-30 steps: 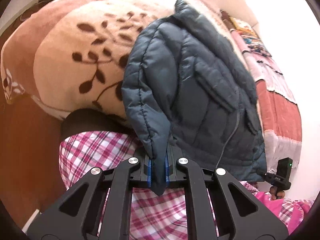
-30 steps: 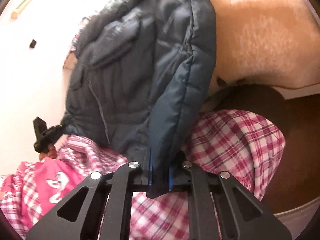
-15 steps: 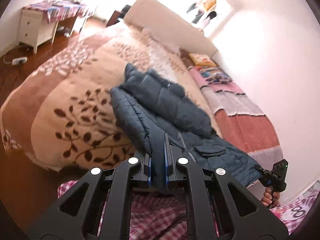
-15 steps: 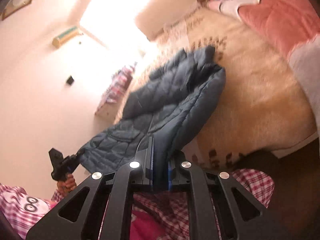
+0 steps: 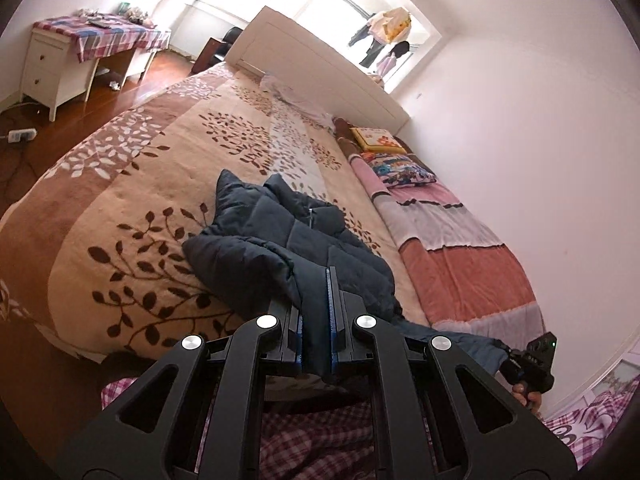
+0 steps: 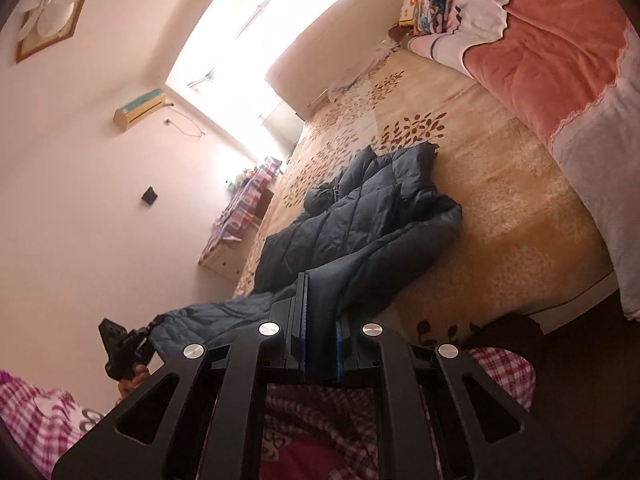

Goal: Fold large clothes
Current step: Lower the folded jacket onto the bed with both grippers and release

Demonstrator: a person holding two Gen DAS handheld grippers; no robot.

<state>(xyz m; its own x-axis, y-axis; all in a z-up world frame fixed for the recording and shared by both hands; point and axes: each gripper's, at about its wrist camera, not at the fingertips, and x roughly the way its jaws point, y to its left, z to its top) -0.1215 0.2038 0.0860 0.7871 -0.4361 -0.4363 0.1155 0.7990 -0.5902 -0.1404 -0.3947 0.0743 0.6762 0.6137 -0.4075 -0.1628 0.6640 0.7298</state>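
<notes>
Dark blue-grey quilted puffer jacket (image 5: 288, 248) is spread on the bed (image 5: 120, 216), near its foot edge, on the beige blanket with brown leaf print (image 5: 132, 264). Collar end is pointed toward the white headboard (image 5: 320, 68); hem end is lifted off the foot edge.

Left gripper (image 5: 315, 336): jaws nearly closed, a fold of the jacket hem clamped between the blue pads. Right gripper (image 6: 320, 344): jaws nearly closed, the other part of the hem clamped likewise. The hem is stretched between the two grippers; each gripper is seen from the other's camera, held by a hand at the jacket's corner.

A pink, white and coral striped blanket (image 5: 460, 256) is laid along the bed's far side edge by the wall, with patterned pillows (image 5: 400, 168) at the head corner. A white desk (image 5: 52, 68) with a checked cloth is seen beyond the bed's opposite side. Pink plaid clothing (image 5: 312, 440) of the person is visible below the grippers.
</notes>
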